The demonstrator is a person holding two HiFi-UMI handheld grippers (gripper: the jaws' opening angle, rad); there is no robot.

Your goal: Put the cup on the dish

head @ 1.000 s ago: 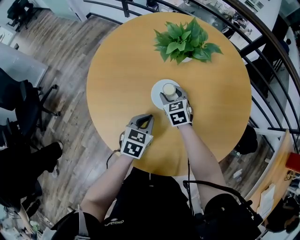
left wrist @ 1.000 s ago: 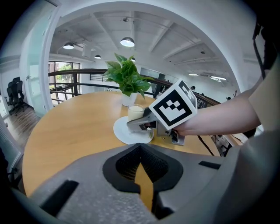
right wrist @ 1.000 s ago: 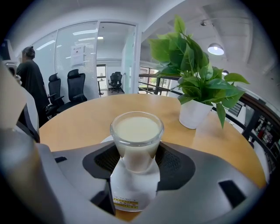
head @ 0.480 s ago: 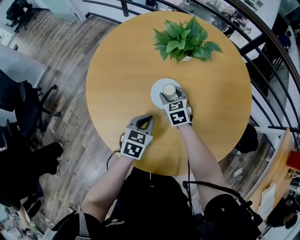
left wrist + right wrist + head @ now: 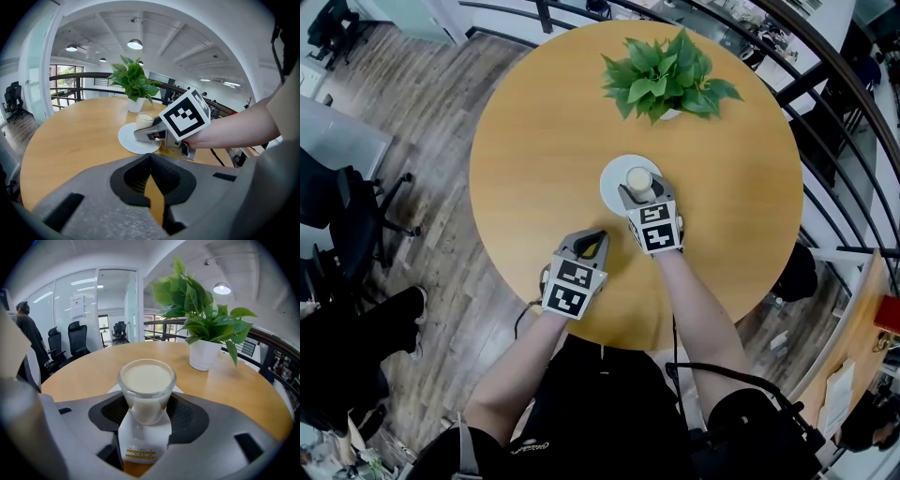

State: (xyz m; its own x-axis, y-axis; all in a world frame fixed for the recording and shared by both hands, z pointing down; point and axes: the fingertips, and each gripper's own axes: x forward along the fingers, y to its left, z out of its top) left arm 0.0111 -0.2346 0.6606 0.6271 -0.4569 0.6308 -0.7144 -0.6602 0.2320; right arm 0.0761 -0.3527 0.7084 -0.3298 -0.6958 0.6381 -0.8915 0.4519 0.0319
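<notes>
At the centre of the round wooden table [image 5: 544, 141], the small clear glass cup [image 5: 638, 178] of creamy white liquid stands upright on the round white dish [image 5: 612, 187]. The right gripper [image 5: 639, 192] reaches in from below, its dark pads pinching the cup's sides. Toward the lower left, the left gripper [image 5: 596, 236] hovers over bare wood, its jaws pressed together on nothing. A leafy green plant in a white pot [image 5: 666, 75] sits near the upper edge.
</notes>
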